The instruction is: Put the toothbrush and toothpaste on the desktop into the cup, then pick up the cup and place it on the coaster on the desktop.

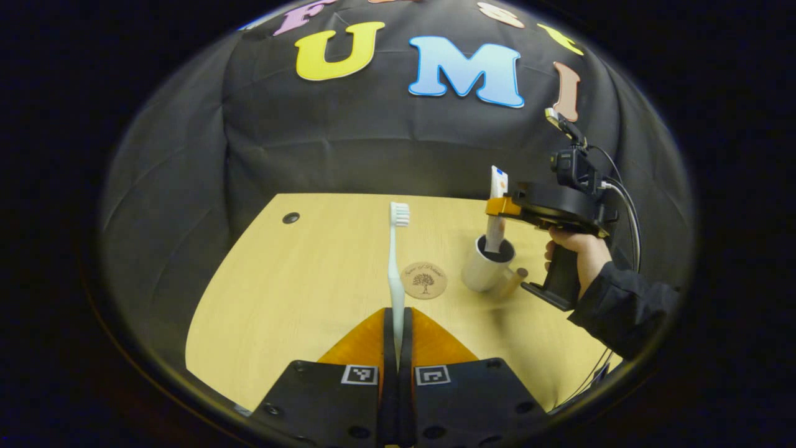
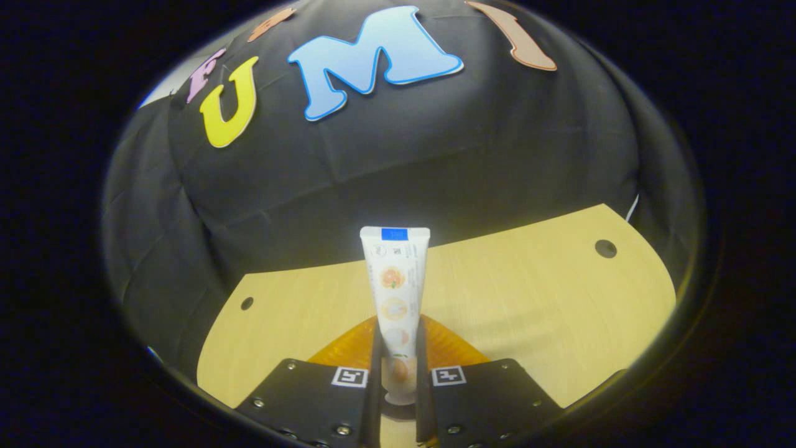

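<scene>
Left gripper view: the left gripper [image 1: 397,323] clamps the brush [image 1: 396,261] upright over the desk [image 1: 298,280], beside the coaster [image 1: 424,280]. The paste [image 1: 496,214] dips into the cup [image 1: 486,264]; lower it straight, then let go.

Right gripper view: the right gripper [image 2: 398,354] is clamped on the paste [image 2: 394,292], which stands vertical.

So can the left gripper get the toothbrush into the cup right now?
Probably not yet: the right gripper holds the toothpaste upright in the cup, blocking its mouth. The left gripper holds the toothbrush.
</scene>
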Action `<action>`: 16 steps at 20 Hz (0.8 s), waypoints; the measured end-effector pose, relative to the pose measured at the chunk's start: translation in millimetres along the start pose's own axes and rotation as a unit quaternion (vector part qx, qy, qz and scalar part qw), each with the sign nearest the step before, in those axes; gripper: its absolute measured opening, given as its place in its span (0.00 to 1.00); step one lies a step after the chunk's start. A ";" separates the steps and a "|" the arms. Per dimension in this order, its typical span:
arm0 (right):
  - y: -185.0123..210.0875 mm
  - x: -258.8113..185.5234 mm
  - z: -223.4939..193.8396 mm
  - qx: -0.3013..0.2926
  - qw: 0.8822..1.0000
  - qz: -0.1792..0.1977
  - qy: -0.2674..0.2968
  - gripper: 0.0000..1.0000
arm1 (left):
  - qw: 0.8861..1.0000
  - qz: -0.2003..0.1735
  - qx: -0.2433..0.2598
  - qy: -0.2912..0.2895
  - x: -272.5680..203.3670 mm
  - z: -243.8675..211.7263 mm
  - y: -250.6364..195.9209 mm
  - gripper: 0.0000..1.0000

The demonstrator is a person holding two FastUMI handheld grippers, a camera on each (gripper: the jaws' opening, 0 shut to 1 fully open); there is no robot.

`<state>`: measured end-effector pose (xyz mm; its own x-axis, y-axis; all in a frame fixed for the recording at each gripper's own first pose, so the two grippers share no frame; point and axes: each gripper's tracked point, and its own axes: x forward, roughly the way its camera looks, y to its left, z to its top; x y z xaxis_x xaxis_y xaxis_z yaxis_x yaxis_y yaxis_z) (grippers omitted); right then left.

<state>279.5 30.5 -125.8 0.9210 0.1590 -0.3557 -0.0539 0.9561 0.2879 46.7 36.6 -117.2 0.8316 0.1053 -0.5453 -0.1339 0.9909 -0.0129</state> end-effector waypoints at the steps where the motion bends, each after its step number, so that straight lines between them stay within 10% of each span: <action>1: -1.6 0.8 -3.1 0.001 1.000 -0.002 0.002 0.22 | 1.000 0.003 0.000 0.000 0.0 1.2 2.6 0.08; 12: -5.2 -10.7 -22.3 -0.005 1.000 0.003 0.015 0.28 | 1.000 0.002 -0.011 0.005 6.7 -1.1 0.6 0.08; 14: 0.8 -12.5 -18.6 0.011 1.000 0.015 0.013 0.56 | 1.000 0.000 -0.010 0.003 8.9 -1.5 -1.3 0.08; 16: 0.7 -17.1 -12.9 0.012 1.000 0.013 0.007 0.58 | 1.000 -0.003 -0.012 0.003 8.7 -4.2 -3.7 0.08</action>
<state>258.7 31.6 -131.0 0.9141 0.1881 -0.3592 -0.0690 0.9451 0.3193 52.2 33.5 -125.4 0.8296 0.0985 -0.5495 -0.1414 0.9893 -0.0361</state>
